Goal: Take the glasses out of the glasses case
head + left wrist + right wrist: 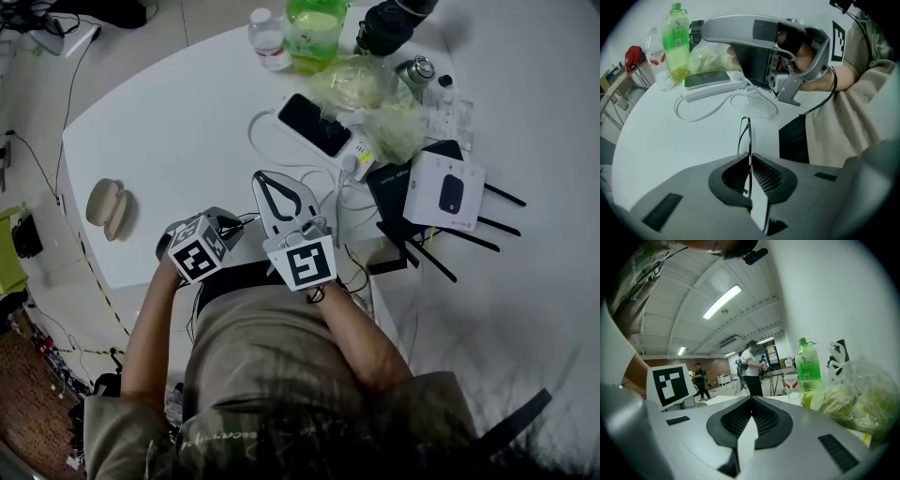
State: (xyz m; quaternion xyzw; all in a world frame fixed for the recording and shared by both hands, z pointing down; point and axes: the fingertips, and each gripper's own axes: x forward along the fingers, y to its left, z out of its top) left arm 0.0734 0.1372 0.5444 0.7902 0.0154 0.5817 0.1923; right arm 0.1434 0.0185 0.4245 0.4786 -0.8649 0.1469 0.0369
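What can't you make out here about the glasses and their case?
Glasses: the left gripper view shows them edge-on, partly buried between the jaws of the shut left gripper, so the lenses are unreadable. They are too thin to pick out in the head view.
Glasses case: small in the head view, so its inside is unreadable. It lies outside both gripper views.

I am in a big open lab or workshop hall, not a home. A high bare ceiling with long strip lights [722, 302] runs overhead. Far off stands a brick wall [661, 363], and people [751, 365] stand about among other tables [780, 373]. Near me, a round white table [169, 122] carries a power strip [708, 90], a phone [314, 124], a white router [448, 190] with black antennas and drink bottles [314, 28]. Loose cables [37, 167] trail over the floor at its left.
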